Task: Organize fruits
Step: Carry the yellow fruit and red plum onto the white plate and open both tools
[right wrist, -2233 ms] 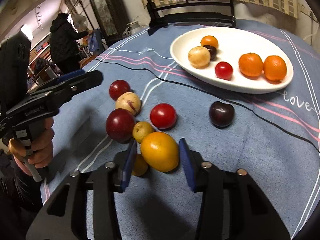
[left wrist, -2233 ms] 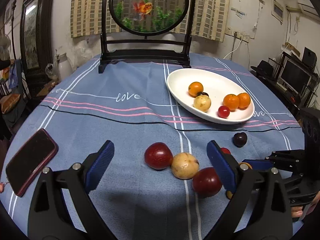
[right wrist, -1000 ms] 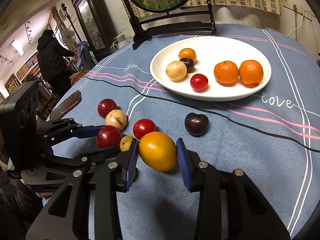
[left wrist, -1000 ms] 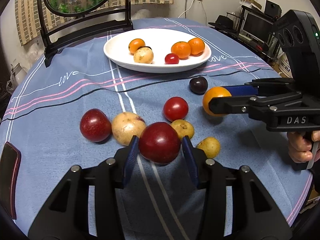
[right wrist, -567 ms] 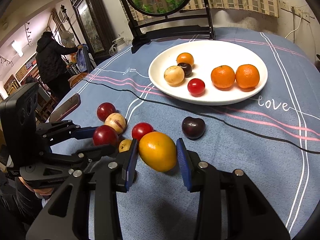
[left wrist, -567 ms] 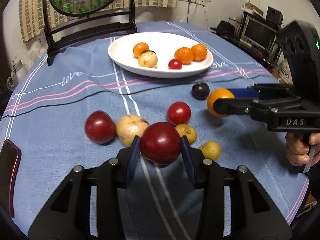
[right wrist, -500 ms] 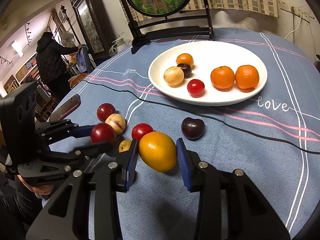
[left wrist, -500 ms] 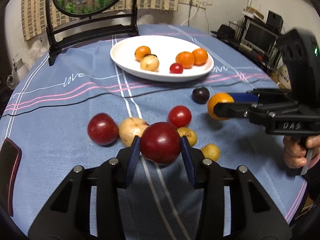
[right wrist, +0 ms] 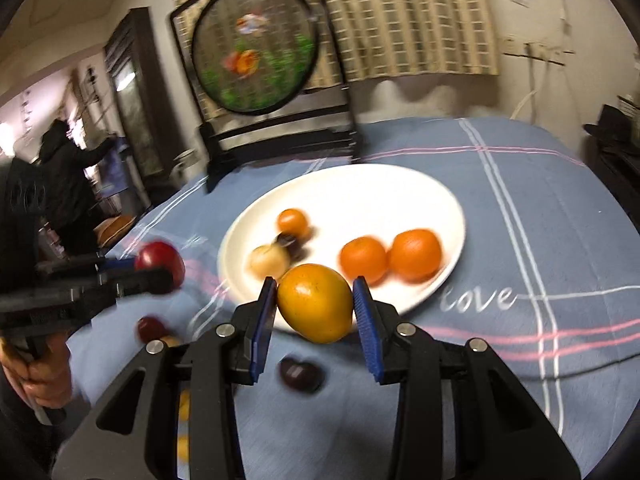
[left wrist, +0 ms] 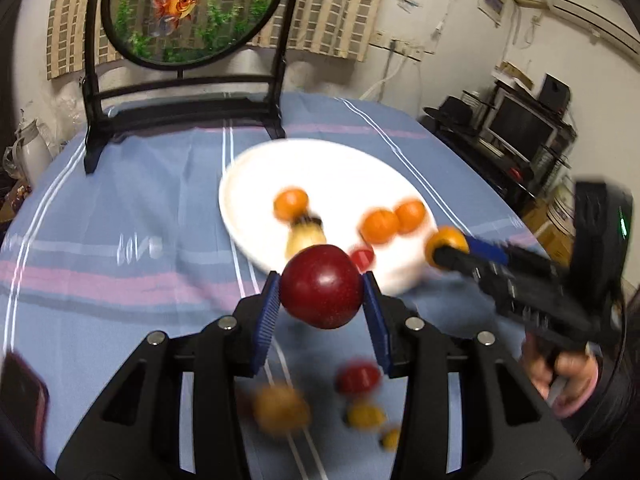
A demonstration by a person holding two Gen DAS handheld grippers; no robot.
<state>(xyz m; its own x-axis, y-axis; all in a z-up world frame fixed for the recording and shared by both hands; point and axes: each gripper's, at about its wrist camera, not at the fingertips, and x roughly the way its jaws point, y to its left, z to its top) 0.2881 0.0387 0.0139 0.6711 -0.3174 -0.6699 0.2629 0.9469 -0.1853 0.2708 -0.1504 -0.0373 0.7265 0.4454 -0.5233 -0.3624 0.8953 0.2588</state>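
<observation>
My left gripper (left wrist: 320,300) is shut on a dark red apple (left wrist: 320,290) and holds it in the air just short of the white plate (left wrist: 320,160). My right gripper (right wrist: 316,308) is shut on a yellow-orange fruit (right wrist: 316,302), raised at the near rim of the plate (right wrist: 360,188). The plate holds several small oranges, a pale fruit, a dark plum and a red tomato. Loose fruits, a red tomato (left wrist: 358,376) and yellow ones (left wrist: 282,406), lie on the cloth below my left gripper. A dark plum (right wrist: 300,372) lies below my right gripper. Both views are motion-blurred.
The blue striped tablecloth (left wrist: 120,208) covers a round table. A black stand with a round fish screen (left wrist: 188,12) is at the back edge. A dark red phone (left wrist: 20,396) lies at the left. A person (right wrist: 68,184) stands far left beyond the table.
Both grippers have lifted their fruits and moved forward toward the plate. The loose fruits now lie below and behind the fingers.
</observation>
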